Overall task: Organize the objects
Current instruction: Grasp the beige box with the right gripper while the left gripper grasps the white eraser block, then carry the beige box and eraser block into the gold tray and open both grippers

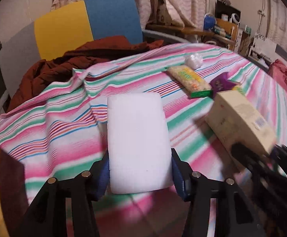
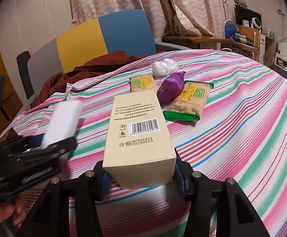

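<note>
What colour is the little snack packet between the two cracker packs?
Purple, seen best in the right wrist view.

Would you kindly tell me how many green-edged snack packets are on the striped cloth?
2: one packet right of the purple pouch, another packet beyond the cream box, partly hidden.

surface: table under a pink/green/white striped cloth (image 2: 242, 118), cloth rumpled at the far-left edge. lying on it, far side: crumpled clear plastic wad (image 2: 164, 66), two green-edged snack bars (image 2: 188, 100) (image 2: 142, 84), purple wrapped packet (image 2: 171, 89) between them, touching the right bar. dark red garment (image 1: 80, 63) lies at the far-left edge, partly under the cloth
</note>
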`<state>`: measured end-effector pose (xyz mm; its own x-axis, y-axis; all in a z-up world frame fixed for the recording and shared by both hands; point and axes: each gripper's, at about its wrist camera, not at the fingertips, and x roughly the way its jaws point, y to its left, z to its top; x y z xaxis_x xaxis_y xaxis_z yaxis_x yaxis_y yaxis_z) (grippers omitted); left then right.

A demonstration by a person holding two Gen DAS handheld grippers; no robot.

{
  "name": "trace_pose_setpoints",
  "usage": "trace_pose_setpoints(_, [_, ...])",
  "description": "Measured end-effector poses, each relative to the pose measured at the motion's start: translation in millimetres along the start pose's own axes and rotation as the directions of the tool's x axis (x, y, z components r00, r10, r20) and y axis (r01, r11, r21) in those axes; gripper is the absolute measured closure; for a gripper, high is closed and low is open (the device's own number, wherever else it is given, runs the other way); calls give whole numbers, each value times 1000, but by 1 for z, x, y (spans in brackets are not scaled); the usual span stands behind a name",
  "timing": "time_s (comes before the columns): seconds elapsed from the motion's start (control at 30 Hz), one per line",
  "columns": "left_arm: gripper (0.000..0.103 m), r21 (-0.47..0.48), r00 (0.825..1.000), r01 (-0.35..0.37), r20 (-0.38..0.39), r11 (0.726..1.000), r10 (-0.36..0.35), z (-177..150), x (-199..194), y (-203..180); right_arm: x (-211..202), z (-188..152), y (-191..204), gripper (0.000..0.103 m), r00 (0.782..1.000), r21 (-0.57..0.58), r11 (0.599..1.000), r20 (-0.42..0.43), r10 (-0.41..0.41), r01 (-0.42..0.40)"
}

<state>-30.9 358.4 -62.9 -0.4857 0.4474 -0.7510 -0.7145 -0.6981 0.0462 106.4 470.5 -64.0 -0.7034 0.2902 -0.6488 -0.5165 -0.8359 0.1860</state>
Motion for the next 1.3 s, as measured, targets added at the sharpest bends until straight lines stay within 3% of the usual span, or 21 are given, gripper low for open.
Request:
trace_pose_setpoints(0.13, [48,3,998,41,53,999,-41,-19,-36,6,-6,0,-1,51,1000,1,1000,25,-10,10])
trace_pose_setpoints(0.3, [48,-84,994,85,78,993,-79,-46,-79,36,-13,2,4,51,1000,-19,1000,22,-8,8])
trace_pose_setpoints(0.4, [48,-152,992,104,88,983,-91,-57,-101,55,-22,-1,13,51,999,-1,999,0,41,-41])
trace_pose_setpoints(0.47, [48,-216,985,155,107,964,-135,-64,-115,72,-31,-4,24,51,996,9,996,-15,91,-90])
trace_pose_setpoints(0.57, [48,-263,985,145,133,954,-113,-76,-137,92,-46,-6,51,51,984,-13,984,-27,175,-175])
trace_pose_setpoints(0.77, [47,-335,987,29,156,942,25,-107,-170,137,-83,-9,126,51,928,-171,912,-58,368,-372])
trace_pose_setpoints(0.87, [47,-383,986,-37,134,923,95,-122,-179,164,-94,-15,167,51,885,-258,846,-123,450,-466])
trace_pose_setpoints(1.07, [47,-525,990,-88,52,847,134,-139,-173,226,-99,-35,237,51,806,-310,749,-315,501,-586])
trace_pose_setpoints(1.17, [47,-577,994,-90,2,812,112,-149,-163,251,-98,-45,258,50,797,-321,738,-366,480,-593])
trace_pose_setpoints(1.3, [46,-608,994,-108,-57,787,92,-150,-143,266,-89,-54,276,50,806,-337,748,-401,436,-572])
